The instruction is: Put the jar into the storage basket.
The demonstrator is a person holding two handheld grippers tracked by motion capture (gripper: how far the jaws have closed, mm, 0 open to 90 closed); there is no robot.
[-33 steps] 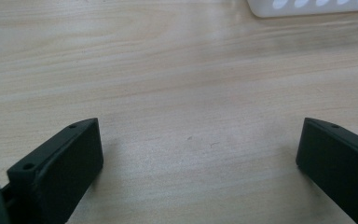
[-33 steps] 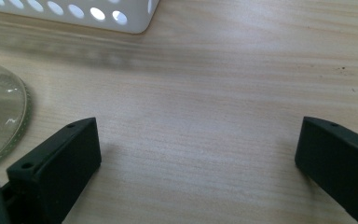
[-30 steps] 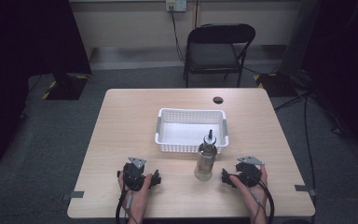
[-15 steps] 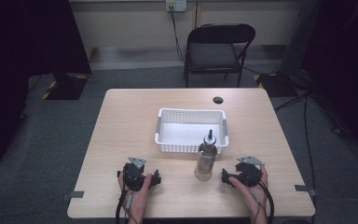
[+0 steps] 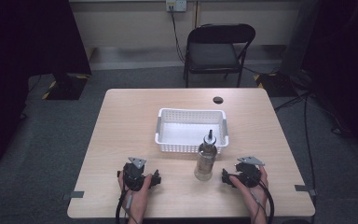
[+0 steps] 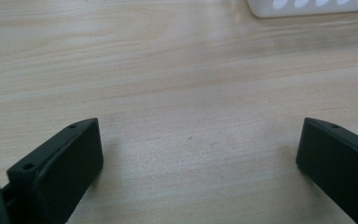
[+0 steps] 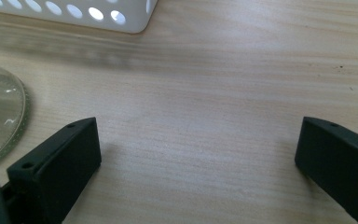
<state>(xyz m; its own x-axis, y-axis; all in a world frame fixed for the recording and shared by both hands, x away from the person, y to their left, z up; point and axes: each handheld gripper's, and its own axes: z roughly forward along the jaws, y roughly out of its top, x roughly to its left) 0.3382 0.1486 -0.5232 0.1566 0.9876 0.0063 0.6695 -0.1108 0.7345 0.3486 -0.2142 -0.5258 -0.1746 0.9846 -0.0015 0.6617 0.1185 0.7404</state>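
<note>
left tool (image 5: 157, 178): rested on the bench (image 5: 126, 121) near the near edge, left of centre; jaws spread wide, nothing between them, bare wood in the gap.
left hand (image 5: 137, 193): wrapped around the left tool from the near side.
basket (image 5: 168, 140): white, perforated, mid-bench, far of both tools; its corner showed at top of the left gripper view (image 6: 307, 7).
bottle (image 5: 205, 157): clear glass with a dark pourer top, upright, just near the basket's near wall, between the two tools and closer to the right one.
right tool (image 5: 224, 177): on the bench just right of the bottle; jaws wide apart, holding nothing; bottle base (image 7: 0, 121) beside one jaw, apart from it.
right hand (image 5: 254, 193): gripped the right tool.
</note>
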